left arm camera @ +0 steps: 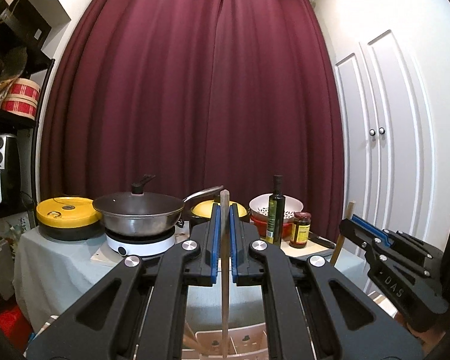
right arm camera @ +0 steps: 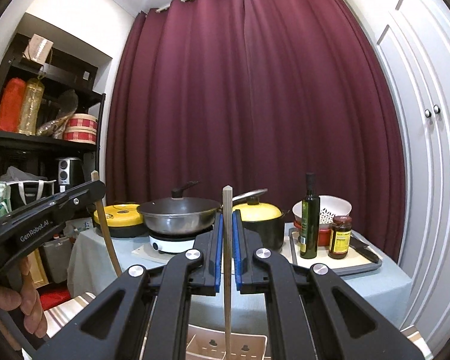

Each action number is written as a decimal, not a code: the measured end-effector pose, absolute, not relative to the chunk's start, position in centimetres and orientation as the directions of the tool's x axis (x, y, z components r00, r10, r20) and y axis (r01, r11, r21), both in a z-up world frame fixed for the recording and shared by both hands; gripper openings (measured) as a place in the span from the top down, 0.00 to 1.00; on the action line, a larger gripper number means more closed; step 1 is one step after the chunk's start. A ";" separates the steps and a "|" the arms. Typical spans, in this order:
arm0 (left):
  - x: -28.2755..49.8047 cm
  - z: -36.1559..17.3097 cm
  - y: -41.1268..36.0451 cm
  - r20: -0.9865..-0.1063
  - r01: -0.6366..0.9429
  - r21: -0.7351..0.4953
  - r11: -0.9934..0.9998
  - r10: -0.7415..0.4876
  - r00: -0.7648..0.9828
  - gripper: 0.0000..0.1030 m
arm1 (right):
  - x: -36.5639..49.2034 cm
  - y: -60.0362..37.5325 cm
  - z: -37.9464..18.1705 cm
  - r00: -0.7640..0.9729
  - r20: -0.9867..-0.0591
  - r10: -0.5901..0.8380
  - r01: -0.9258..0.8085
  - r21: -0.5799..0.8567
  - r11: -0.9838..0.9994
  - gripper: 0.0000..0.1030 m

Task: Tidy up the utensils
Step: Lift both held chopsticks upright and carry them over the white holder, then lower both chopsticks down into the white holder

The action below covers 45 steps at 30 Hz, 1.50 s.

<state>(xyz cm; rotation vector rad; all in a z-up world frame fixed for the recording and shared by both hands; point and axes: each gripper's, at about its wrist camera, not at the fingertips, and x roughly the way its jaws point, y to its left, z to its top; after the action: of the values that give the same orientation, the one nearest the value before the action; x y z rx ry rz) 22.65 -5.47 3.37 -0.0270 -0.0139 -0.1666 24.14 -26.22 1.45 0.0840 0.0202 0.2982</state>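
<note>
Plainly "GenRobot.AI" on left gripper (right arm camera: 100,193), "DAS" on right gripper (left arm camera: 349,220).

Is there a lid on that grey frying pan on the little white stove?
No, the pan sits open on the white stove, its dark inside showing.

Left hand-held gripper (left arm camera: 224,210) and right hand-held gripper (right arm camera: 228,219) are level, side by side, each clamped around 1 upright stick.

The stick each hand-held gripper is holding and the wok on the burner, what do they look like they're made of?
Left stick and right stick: pale, matte, likely wood or bamboo, possibly chopsticks. Wok: metal; the outside is shiny and grey, the inside dark, perhaps a non-stick coating. Burner: glossy white, probably plastic.
</note>
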 end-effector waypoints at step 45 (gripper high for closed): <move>28.7 -5.4 -5.2 -0.152 0.188 -0.026 0.982 -0.189 0.970 0.93 | 28.4 -24.9 -6.9 0.946 -0.204 0.251 -0.248 0.044 0.968 0.93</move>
<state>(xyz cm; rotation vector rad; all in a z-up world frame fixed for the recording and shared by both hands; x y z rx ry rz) 28.68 -5.17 -5.37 -0.0119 0.1545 -0.1905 28.45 -24.88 -6.86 0.0179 0.2104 0.2542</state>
